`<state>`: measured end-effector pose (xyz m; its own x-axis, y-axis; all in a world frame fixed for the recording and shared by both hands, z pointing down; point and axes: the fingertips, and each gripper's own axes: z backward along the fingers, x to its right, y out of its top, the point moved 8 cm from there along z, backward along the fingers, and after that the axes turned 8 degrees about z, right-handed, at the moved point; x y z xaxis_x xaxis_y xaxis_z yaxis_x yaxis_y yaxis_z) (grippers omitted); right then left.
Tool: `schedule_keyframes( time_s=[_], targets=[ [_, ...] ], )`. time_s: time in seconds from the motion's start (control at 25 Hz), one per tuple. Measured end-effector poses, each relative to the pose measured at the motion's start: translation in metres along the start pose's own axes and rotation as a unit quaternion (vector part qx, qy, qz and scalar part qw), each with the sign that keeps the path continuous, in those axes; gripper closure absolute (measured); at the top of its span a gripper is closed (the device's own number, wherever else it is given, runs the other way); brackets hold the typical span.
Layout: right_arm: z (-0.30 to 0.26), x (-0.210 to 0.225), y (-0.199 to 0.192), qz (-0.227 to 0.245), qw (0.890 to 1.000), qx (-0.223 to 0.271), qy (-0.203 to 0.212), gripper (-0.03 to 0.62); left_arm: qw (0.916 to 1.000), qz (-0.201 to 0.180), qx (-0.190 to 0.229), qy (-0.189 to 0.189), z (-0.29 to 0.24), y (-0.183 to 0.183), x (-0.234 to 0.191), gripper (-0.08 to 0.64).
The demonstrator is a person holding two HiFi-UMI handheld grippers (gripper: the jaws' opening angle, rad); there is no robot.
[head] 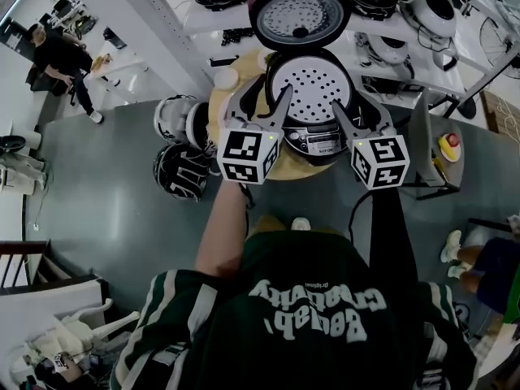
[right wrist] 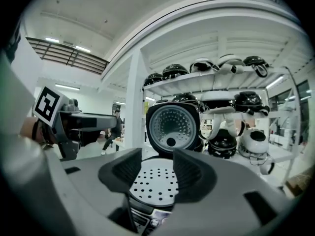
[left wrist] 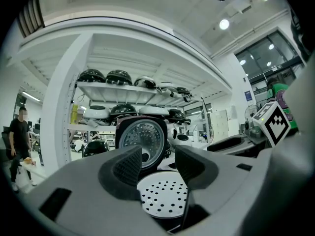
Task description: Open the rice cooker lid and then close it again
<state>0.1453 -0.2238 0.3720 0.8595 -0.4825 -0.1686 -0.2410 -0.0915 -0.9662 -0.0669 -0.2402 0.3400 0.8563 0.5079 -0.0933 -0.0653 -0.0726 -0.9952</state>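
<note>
The rice cooker [head: 313,128] sits on a small round wooden table [head: 218,112] right in front of the person, its control panel [head: 321,143] facing them. Its lid [head: 299,10] is swung fully up and back, so the dimpled metal underside faces the grippers, and a white perforated plate [head: 309,88] lies across the open pot. The left gripper [head: 266,96] is held level over the near left edge of the cooker. Its jaws are spread with only air between them, and the plate and the raised lid show through the gap. The right gripper [head: 357,114] is beside it over the near right edge. Its jaws are also released and grasp nothing, and neither gripper touches the cooker. Behind the table, white shelves [head: 422,35] carry many more cookers in black and white. Two more cookers [head: 180,145] stand on the grey floor left of the table. A person in black [head: 61,55] stands well off in the far left corner.
</note>
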Motion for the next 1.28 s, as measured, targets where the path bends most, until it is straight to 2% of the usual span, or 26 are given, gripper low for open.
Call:
schedule_keyframes(
  time_s=[0.28, 0.96, 1.28],
  targets=[
    [0.012, 0.023, 0.011, 0.001, 0.998, 0.047, -0.037, 0.383, 0.9999, -0.004, 0.009, 0.005, -0.001, 0.006, 0.000, 0.360],
    [0.004, 0.043, 0.006, -0.016, 0.998, 0.038, -0.042, 0.362, 0.9999, 0.006, 0.005, 0.011, -0.014, 0.004, -0.009, 0.360],
    [-0.026, 0.055, 0.013, -0.029, 0.997, 0.047, -0.056, 0.357, 0.9998, 0.013, -0.009, 0.011, -0.040, 0.001, -0.038, 0.362]
  ],
)
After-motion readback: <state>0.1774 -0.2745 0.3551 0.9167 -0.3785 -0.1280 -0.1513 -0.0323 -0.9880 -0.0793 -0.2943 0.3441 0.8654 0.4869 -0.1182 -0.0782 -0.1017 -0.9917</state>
